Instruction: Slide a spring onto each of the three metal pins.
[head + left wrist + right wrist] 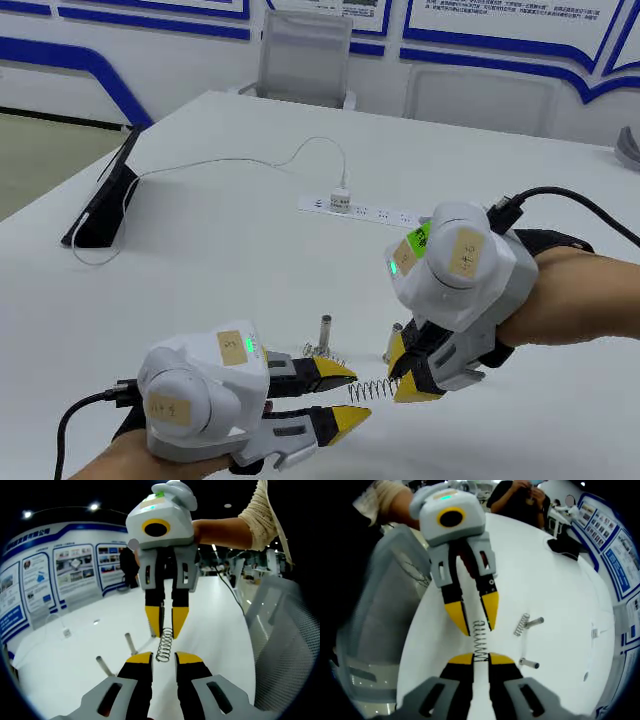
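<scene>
Across the white table, a tablet and a power strip are sitting well back, so the near edge is lying free for the work. I am holding the spring stretched level between the two claws. The right claw is pinching one end. The left claw is standing spread, its tips bracketing the free end rather than squeezing it. I judge this is steadying the coil and lining it up without crushing it. An upright pin is standing just behind the spring, with a second spring lying at its foot. Whether that one is threaded on I cannot tell. Another pin is standing bare nearby, likely the target for the held coil.
</scene>
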{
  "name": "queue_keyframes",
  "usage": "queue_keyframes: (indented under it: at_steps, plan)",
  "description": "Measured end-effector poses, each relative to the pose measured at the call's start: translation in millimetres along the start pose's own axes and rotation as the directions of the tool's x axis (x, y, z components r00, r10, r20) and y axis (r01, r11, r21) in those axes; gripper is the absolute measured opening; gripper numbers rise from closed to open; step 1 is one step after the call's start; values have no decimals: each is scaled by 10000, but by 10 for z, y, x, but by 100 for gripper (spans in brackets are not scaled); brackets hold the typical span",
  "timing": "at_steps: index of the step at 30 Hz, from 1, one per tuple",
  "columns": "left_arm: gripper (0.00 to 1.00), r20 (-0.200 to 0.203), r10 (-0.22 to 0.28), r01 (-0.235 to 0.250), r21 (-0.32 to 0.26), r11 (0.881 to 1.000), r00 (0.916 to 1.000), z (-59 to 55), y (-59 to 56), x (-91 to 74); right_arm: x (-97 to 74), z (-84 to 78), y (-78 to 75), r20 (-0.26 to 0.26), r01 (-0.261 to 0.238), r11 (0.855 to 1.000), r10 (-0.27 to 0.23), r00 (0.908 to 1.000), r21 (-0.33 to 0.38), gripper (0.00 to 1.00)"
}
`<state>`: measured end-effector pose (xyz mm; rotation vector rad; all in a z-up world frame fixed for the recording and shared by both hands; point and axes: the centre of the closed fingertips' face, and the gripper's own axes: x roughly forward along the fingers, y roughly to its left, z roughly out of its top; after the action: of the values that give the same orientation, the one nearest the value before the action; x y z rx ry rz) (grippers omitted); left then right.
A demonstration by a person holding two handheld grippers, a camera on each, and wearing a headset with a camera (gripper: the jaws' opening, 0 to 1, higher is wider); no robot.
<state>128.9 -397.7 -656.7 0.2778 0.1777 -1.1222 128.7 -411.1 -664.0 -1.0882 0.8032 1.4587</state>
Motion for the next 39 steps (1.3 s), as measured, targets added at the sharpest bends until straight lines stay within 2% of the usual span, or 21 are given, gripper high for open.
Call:
queue_keyframes:
  at_steps: [4, 9, 20, 28, 39]
  plan:
    - [12, -6, -44, 44, 178, 9998, 10000, 6, -21, 5, -8, 7, 22, -33, -28, 10000, 27, 10000, -73, 12]
    - [12, -45, -94, 95, 240, 9997, 9999, -2, -33, 8, -68, 41, 33, -14, 15, 9999, -15, 10000, -147, 12]
    - [11, 24, -55, 54, 226, 9997, 10000, 21, -1, 10, -245, 267, 23, 414, 259, 9988, -242, 9989, -413, 12]
    - [11, -5, -53, 53, 263, 9996, 10000, 29, -10, 8, -262, 421, 36, 610, 356, 9969, -314, 9976, -703, 11]
    - [11, 58, 14, -15, 175, 9998, 10000, 42, 4, -2, -252, 562, 33, 1022, 425, 9968, -354, 9941, -682, 11]
